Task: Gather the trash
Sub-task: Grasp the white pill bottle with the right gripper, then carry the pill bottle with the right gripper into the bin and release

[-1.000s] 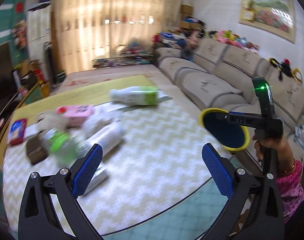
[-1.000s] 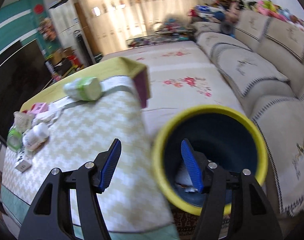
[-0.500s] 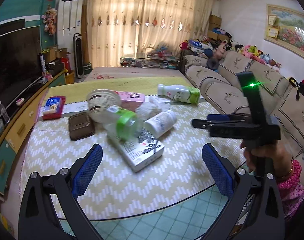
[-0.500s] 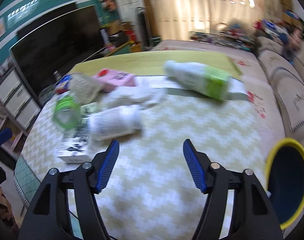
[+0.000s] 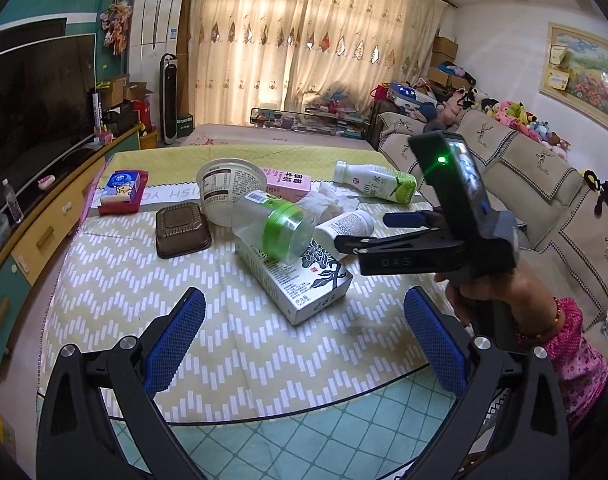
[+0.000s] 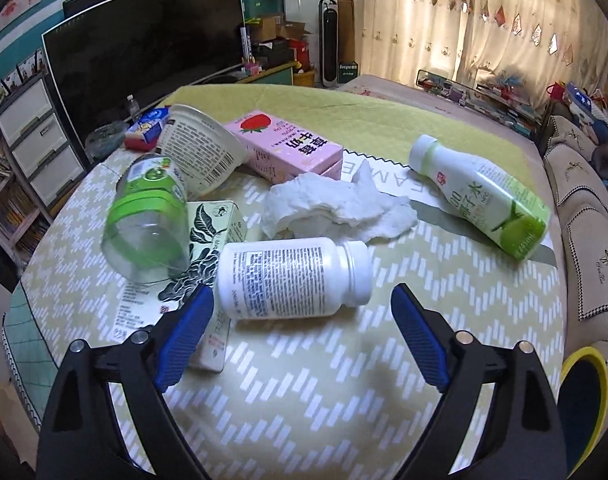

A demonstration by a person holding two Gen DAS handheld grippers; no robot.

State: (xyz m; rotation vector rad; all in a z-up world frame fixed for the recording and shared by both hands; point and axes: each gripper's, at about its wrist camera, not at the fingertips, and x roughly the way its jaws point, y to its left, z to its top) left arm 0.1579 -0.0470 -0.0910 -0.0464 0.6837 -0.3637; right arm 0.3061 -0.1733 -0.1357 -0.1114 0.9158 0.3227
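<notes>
The step in hand looks like the reach for the next piece of trash. The right gripper stands wide open and empty, low over the desk, with the white pill bottle lying on its side just ahead at 12 o'clock — cap toward 3 o'clock, not yet between the fingers. The left gripper is also wide open with nothing in it, hanging back near the desk's front edge.

Trash is clustered mid-desk: a clear jar with a green band at 10 o'clock leaning on a flat printed carton, crumpled tissue beyond the pill bottle, a pink milk box, a paper cup, and a green-and-white drink bottle at 2 o'clock. The yellow-rimmed bin sits off the desk at 4 o'clock.

Next move, I judge — push forward until the fingers straddle the pill bottle's body, close, then carry it to the bin. The round bottle may roll if nudged.
</notes>
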